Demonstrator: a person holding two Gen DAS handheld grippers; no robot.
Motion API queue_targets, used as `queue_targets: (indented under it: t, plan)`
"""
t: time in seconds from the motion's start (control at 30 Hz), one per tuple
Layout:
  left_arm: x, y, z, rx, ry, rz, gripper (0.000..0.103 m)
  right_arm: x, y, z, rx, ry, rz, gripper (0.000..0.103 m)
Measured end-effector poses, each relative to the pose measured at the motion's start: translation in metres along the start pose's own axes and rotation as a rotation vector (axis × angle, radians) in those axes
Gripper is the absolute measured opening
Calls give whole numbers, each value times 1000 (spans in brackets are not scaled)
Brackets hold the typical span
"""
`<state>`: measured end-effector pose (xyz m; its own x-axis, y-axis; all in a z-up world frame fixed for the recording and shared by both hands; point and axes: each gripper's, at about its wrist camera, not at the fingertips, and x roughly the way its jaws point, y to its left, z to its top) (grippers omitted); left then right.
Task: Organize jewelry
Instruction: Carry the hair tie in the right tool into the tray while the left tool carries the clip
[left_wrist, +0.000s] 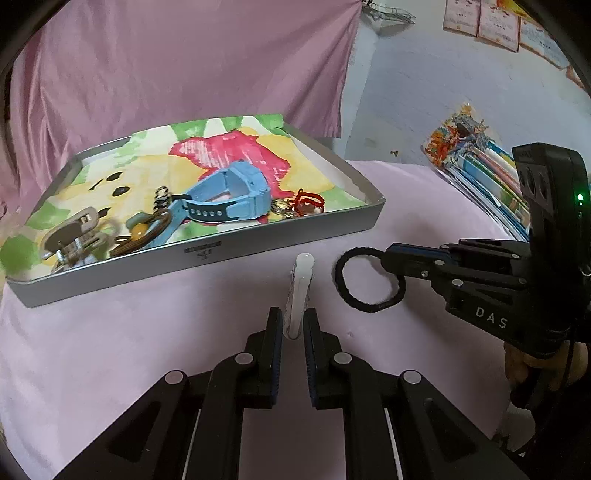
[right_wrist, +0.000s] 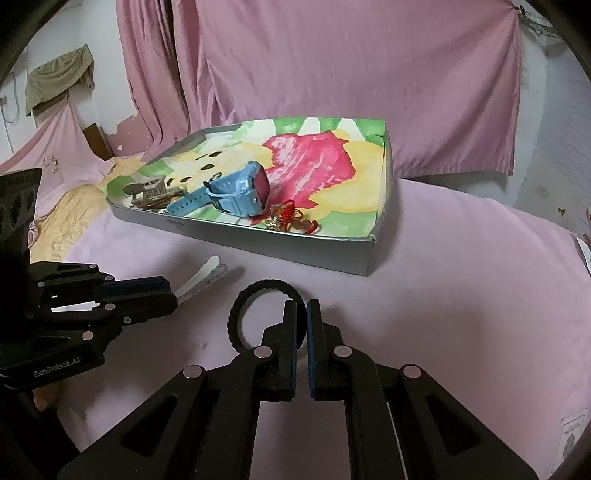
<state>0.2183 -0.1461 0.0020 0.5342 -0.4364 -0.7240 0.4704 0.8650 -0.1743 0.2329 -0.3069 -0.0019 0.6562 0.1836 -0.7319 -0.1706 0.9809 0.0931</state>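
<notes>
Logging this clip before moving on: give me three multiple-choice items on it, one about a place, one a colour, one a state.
1. Where does the watch lie?
A. in the tray
B. on the pink cloth
C. in a gripper

2. What colour is the hair tie?
A. red
B. black
C. white

3. What does the left gripper hold?
A. nothing
B. the watch
C. the white hair clip

Answers: 1 A, it rests on the tray's printed liner. 2 B, a black ring in the right gripper. 3 C, the clip sits between its fingers.
</notes>
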Motion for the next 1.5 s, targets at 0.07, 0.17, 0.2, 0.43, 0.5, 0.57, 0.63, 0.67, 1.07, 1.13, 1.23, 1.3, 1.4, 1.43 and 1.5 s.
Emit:
queue_targets:
  t: [0.07, 0.17, 0.2, 0.43, 0.5, 0.57, 0.63, 0.67, 1.07, 1.13, 1.23, 1.3, 1.4, 1.43, 1.5]
  plan:
    - [-2, 2, -1, -6, -5, 3, 11, -3, 3, 1, -6, -9, 0, 5]
    - [-4, 3, -2, -15, -14, 2, 11, -6, 6, 2, -12, -20, -1, 5]
    - [-5, 4, -2, -17, -18, 2, 11, -7, 7, 3, -14, -23, 0, 5]
    - [-16, 8, -1, -32, -60, 9, 11, -19, 12, 9, -20, -66, 15, 5]
    - [-21, 10, 0, -36, -76, 13, 11, -23, 13, 11, -19, -83, 18, 5]
    - [-25, 12, 2, -39, -91, 16, 11, -27, 13, 15, -16, -104, 19, 5]
    - [-30, 13, 6, -44, -114, 18, 11, -29, 12, 20, -5, -127, 19, 5]
    - [-33, 14, 8, -45, -126, 21, 11, -30, 11, 23, 2, -139, 19, 5]
    - [-28, 35, 44, -92, -181, 95, 11, -2, 3, 58, 79, -188, -29, 5]
    - [-24, 40, 48, -104, -184, 115, 11, 6, 2, 61, 89, -179, -45, 5]
    - [-16, 50, 54, -134, -177, 134, 11, 16, 1, 64, 104, -168, -63, 5]
    - [-11, 55, 56, -150, -171, 154, 11, 21, -1, 65, 114, -158, -72, 5]
    - [-2, 62, 57, -174, -148, 190, 11, 29, -1, 65, 123, -140, -80, 5]
    - [0, 64, 57, -177, -142, 200, 11, 33, -1, 65, 119, -129, -85, 5]
    - [3, 66, 57, -179, -131, 207, 11, 39, 0, 65, 117, -113, -92, 5]
